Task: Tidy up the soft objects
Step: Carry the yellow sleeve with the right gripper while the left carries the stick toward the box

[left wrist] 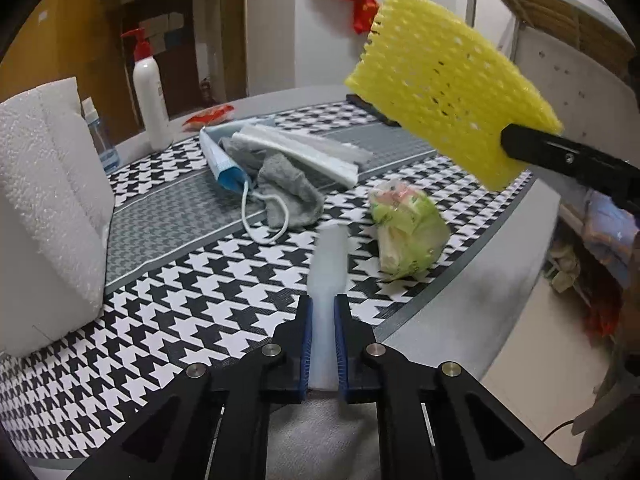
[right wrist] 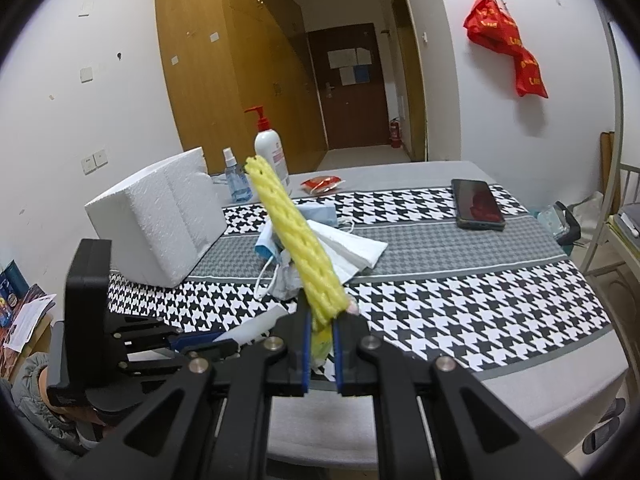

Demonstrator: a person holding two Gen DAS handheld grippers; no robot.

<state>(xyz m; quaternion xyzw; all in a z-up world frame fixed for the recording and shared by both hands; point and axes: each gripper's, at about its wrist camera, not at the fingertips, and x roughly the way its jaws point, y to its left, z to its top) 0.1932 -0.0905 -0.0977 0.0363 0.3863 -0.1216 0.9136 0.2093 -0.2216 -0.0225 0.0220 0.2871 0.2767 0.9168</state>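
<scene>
In the left wrist view my left gripper [left wrist: 323, 306] is shut on a white foam strip [left wrist: 326, 264] that juts forward over the houndstooth cloth. My right gripper [right wrist: 322, 320] is shut on the lower end of a yellow foam net sleeve [right wrist: 296, 240], which it holds up in the air. The same yellow foam net sleeve [left wrist: 452, 84] shows at the upper right of the left view. On the cloth lie a grey sock [left wrist: 288, 188], a blue face mask [left wrist: 224, 164], folded white sheets [left wrist: 304, 152] and a green tissue pack [left wrist: 404, 228].
A white styrofoam block [right wrist: 156, 216] stands at the left of the table [right wrist: 520, 384]. Behind it are a lotion pump bottle [right wrist: 272, 152] and a spray bottle [right wrist: 236, 180]. A red packet [right wrist: 320, 184] and a phone [right wrist: 478, 204] lie toward the back.
</scene>
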